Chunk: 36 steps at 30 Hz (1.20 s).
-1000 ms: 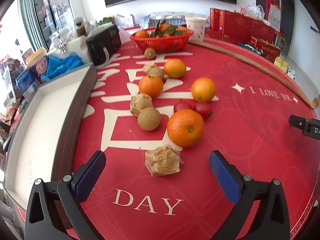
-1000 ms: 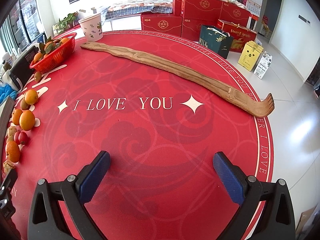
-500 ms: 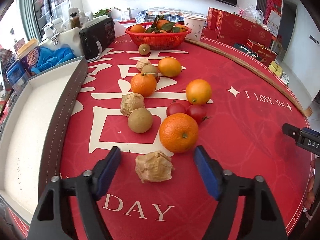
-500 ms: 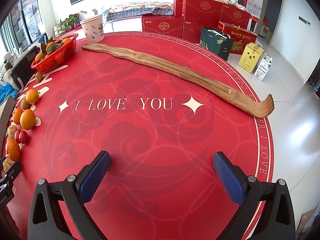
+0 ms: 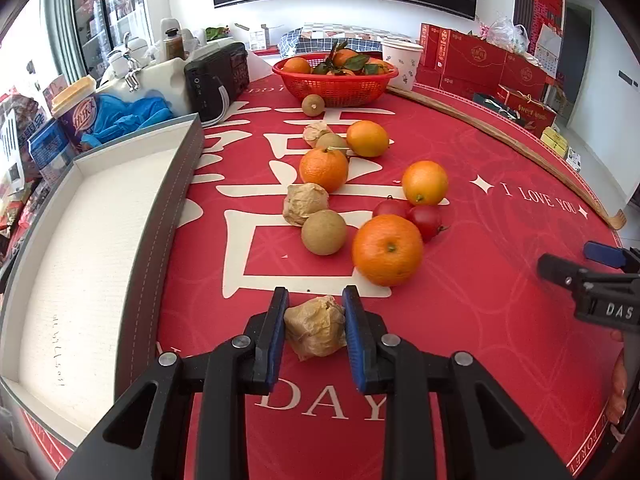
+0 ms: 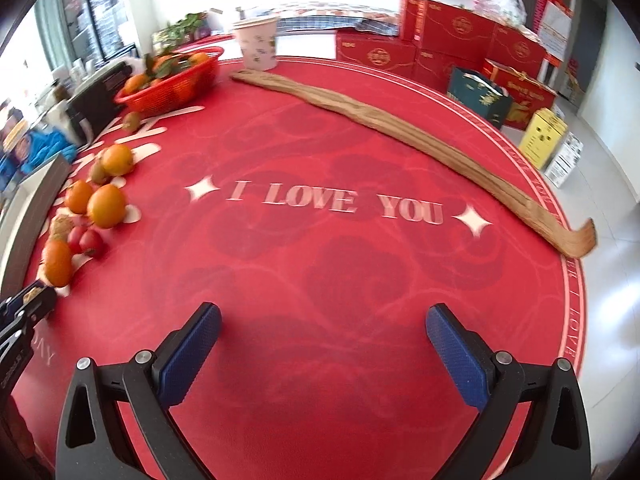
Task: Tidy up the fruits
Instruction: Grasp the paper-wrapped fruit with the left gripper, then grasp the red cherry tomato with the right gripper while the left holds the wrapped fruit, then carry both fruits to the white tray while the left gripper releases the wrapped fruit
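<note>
My left gripper (image 5: 315,304) is shut on a papery brown husk fruit (image 5: 315,327) that rests on the red table mat. Just beyond it lie a large orange (image 5: 387,250), a round brown fruit (image 5: 323,232), two red tomatoes (image 5: 412,215), another husk fruit (image 5: 305,204) and more oranges (image 5: 425,182). A white-lined grey tray (image 5: 80,240) lies to the left. My right gripper (image 6: 323,330) is open and empty above bare mat; it also shows in the left wrist view (image 5: 592,264) at the right edge.
A red basket of oranges (image 5: 335,76) stands at the back with a lone brown fruit (image 5: 312,105) before it. A long wooden stick (image 6: 400,136) lies across the right side. A paper cup (image 6: 258,42), black radio (image 5: 218,80) and red boxes (image 6: 460,40) stand behind.
My left gripper moved forward and closed on the nearest husk fruit. My right gripper swung its view to the left and stays open.
</note>
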{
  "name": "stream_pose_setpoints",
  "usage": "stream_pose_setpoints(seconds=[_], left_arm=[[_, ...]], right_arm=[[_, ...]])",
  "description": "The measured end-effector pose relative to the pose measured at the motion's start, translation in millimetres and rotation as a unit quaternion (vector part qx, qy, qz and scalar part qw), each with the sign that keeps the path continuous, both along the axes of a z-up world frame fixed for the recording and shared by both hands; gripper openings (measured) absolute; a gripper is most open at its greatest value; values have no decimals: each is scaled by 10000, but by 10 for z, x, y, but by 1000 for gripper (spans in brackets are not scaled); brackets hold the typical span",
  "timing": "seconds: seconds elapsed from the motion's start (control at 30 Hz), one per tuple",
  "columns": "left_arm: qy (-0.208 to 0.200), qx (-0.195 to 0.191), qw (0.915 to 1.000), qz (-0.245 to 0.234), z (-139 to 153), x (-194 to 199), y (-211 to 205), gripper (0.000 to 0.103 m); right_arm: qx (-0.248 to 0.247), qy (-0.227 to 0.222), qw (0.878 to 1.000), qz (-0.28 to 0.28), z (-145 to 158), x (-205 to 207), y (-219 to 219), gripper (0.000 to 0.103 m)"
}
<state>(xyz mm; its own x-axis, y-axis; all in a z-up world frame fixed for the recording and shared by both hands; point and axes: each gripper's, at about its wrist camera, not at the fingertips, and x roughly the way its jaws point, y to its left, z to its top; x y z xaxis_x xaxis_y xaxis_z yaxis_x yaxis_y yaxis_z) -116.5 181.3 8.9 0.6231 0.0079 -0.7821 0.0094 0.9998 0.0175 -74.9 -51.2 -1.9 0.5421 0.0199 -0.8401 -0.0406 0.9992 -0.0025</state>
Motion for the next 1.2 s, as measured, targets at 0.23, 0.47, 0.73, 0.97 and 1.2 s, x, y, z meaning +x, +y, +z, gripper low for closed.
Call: stream_pose_setpoints(seconds=[0.23,0.47,0.73,0.97,1.2], left_arm=[[-1,-22,10000,50,-7,-48,102,33],[2,-48,10000,72,-5,-48,155,33],[-27,-92,9999,80,3,-61,163,29],[-78,-111,9999,91,76,-123,128,29],[-273,-44,9996,68,265,-195,60,29]], right_arm=[[-127,0,9917,1280,-57,129,906,103],[-145,-37,9853,1704,-66,332,1328,89],[161,-201,9868,1601,5,337,1351,21],[745,-242,9872,1387,132,240,995,21],[981,-210,9865,1291,165,201,849,21]])
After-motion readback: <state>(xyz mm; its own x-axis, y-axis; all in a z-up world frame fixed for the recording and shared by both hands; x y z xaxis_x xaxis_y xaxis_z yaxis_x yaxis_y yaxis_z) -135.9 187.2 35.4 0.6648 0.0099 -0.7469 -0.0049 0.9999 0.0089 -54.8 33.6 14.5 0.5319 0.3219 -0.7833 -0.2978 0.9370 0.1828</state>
